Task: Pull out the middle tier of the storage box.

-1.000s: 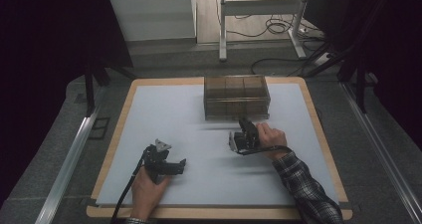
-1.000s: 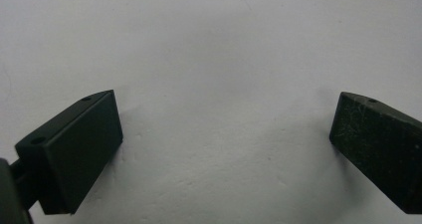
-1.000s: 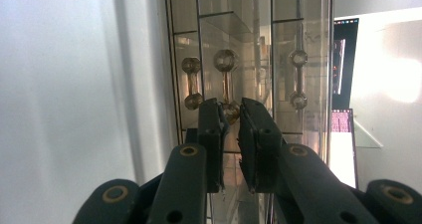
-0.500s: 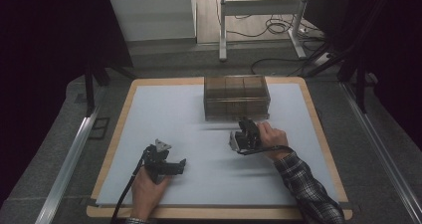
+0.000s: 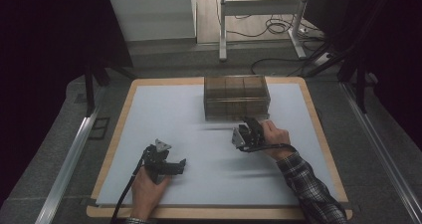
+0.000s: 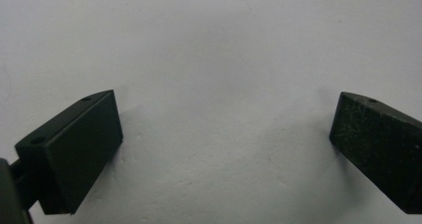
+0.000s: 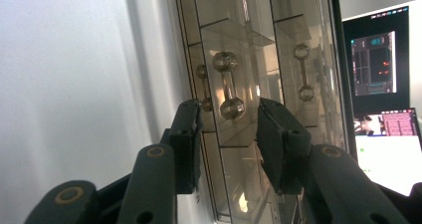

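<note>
The right hand-held gripper (image 7: 228, 122) faces a clear drawer box (image 5: 237, 97), its jaws just opening beside a drawer handle (image 7: 227, 88) (not gripping it). The left hand-held gripper (image 6: 224, 144) rests spread wide on the tabletop (image 5: 164, 114).

White sheet (image 5: 199, 134) was laid over a wood-edged board (image 5: 318, 134) on grey flooring. Metal rails (image 5: 64, 159) were seen at either side. Behind the board, a white table frame (image 5: 222, 30) and loose cables (image 5: 278, 27) were visible. Lit screens (image 7: 375, 64) were caught in the right gripper view.
</note>
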`<state>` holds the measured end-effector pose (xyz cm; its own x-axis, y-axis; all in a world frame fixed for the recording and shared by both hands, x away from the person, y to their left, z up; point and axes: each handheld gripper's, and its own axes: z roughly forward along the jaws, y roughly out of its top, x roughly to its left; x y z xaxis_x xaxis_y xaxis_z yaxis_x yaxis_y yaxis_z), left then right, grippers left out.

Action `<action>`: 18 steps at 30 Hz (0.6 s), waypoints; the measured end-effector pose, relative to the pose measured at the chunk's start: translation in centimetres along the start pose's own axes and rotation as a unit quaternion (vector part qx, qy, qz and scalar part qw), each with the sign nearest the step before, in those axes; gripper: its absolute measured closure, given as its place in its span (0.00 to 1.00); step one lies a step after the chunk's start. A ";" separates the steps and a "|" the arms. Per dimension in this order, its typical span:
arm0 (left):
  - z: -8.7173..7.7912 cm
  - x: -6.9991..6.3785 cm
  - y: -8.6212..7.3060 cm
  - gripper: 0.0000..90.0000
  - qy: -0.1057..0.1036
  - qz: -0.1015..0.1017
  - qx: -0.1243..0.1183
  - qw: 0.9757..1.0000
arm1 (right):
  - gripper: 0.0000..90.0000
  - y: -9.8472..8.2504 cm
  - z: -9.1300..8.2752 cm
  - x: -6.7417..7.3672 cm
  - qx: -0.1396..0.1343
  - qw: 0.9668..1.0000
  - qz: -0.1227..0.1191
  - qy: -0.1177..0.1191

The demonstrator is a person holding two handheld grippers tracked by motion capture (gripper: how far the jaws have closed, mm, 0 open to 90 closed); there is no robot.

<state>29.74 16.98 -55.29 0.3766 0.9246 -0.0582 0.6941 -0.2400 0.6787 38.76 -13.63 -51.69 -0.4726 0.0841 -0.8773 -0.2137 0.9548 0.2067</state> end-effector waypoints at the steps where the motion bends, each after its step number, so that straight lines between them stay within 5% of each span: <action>1: 0.0 0.0 0.0 0.00 0.000 0.000 0.000 1.000 | 0.67 0.0 0.0 -0.1 -0.002 1.000 0.002 0.003; 18: 0.0 0.0 0.0 0.00 0.000 -0.003 -0.002 1.000 | 0.61 -0.5 -0.4 -2.4 -0.035 0.995 0.056 0.077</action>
<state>29.74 16.94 -55.32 0.3730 0.9258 -0.0617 0.6930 -0.2338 0.6820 39.62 -14.41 -49.50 -0.6210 0.1398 -0.7712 -0.2078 0.9194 0.3340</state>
